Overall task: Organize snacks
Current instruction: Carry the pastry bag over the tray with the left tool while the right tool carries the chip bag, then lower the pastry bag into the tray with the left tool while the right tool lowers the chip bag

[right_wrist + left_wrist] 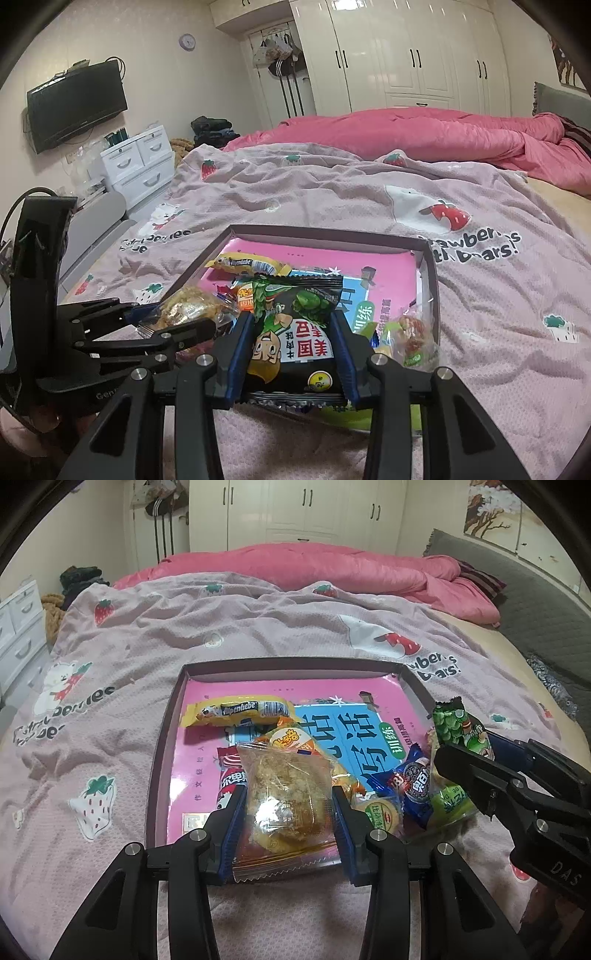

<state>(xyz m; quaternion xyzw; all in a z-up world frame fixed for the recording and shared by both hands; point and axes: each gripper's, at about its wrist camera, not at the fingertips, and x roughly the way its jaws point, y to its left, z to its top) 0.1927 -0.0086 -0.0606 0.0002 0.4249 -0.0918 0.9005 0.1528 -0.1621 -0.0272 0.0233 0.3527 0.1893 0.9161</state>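
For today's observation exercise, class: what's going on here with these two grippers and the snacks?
A person is sorting snacks on a bed, with a gripper in each hand. The left gripper is shut on a clear cake packet, held over the near edge of a shallow box. The right gripper is shut on a green pea packet at the box's near right side. Several other snacks, including a yellow candy roll, already lie in the box on a pink book.

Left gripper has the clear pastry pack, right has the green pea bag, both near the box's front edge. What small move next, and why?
Probably carry the clear pastry pack forward over the box and let it go on the bare pink patch beside the yellow Alpenliebe roll. The left gripper is clamped on it at the crowded near edge; the right gripper, holding the green pea bag, can follow.
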